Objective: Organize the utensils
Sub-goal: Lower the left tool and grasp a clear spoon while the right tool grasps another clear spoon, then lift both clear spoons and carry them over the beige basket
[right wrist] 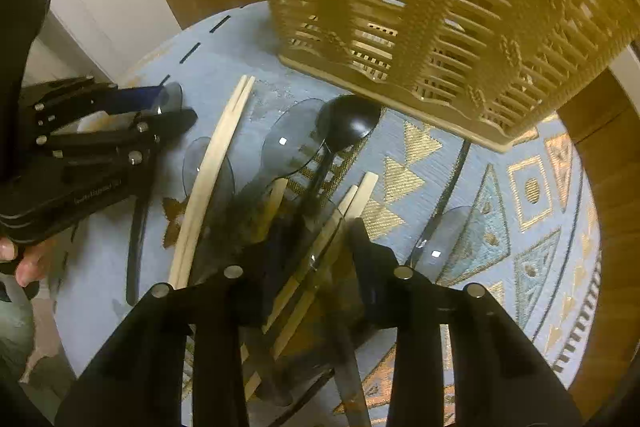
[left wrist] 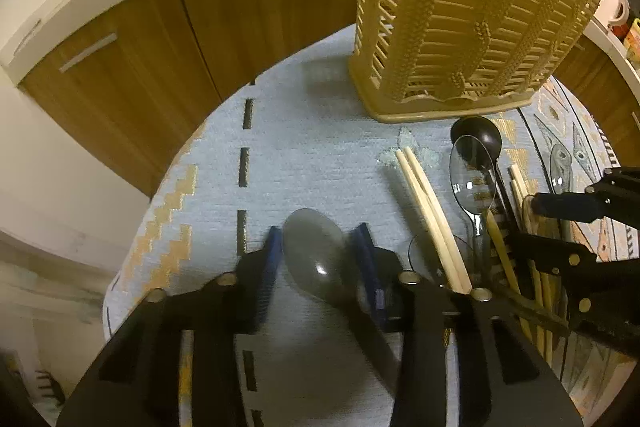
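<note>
Early stage: left tongs (left wrist: 318, 259) part-open around grey spoon (left wrist: 316, 259), grip uncertain; right tongs (right wrist: 308, 247) open over utensil pile (right wrist: 280, 167); rack (right wrist: 440, 7) apparently unfilled.

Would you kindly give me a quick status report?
Left gripper open around grey spoon. Right gripper open over utensil pile. Basket upright behind, nothing blocking it.
</note>
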A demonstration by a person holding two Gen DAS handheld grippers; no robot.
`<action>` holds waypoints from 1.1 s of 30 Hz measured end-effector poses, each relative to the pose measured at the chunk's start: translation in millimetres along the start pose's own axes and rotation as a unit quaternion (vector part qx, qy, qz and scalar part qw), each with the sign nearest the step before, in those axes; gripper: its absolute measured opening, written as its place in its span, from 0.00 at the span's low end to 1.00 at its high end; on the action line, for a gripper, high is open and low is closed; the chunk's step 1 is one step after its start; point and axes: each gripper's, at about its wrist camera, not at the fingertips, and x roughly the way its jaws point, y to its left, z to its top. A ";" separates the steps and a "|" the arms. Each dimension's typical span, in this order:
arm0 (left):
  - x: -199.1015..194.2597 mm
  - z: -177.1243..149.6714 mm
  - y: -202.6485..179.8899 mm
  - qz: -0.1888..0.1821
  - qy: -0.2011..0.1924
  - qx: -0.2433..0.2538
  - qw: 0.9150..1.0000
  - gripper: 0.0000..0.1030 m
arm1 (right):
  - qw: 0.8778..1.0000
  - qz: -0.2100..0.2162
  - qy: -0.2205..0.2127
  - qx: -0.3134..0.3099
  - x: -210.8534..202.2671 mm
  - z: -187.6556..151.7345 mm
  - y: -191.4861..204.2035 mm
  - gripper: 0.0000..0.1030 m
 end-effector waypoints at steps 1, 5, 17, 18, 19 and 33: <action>-0.3 0.0 -0.8 0.000 -0.004 -0.001 1.000 0.31 | 1.000 -0.004 -0.005 -0.005 -0.2 0.5 3.0 0.30; -11.6 -4.2 -4.7 -0.030 -0.045 -0.011 0.998 0.29 | 0.999 0.005 -0.042 -0.004 -11.4 -6.5 5.1 0.30; -126.1 -16.1 -23.7 -0.085 -0.251 0.009 0.964 0.28 | 0.967 0.063 -0.242 0.051 -106.2 -47.1 -36.5 0.30; -139.6 -14.1 -26.2 -0.090 -0.273 0.011 0.958 0.28 | 0.961 0.068 -0.263 0.058 -117.0 -49.2 -39.1 0.30; -148.4 -12.8 -29.5 -0.092 -0.289 0.013 0.953 0.28 | 0.954 0.073 -0.282 0.062 -125.3 -49.0 -42.9 0.30; -220.3 86.4 -42.5 -0.097 -0.421 0.032 0.901 0.28 | 0.866 0.058 -0.481 0.122 -240.4 12.7 -112.2 0.30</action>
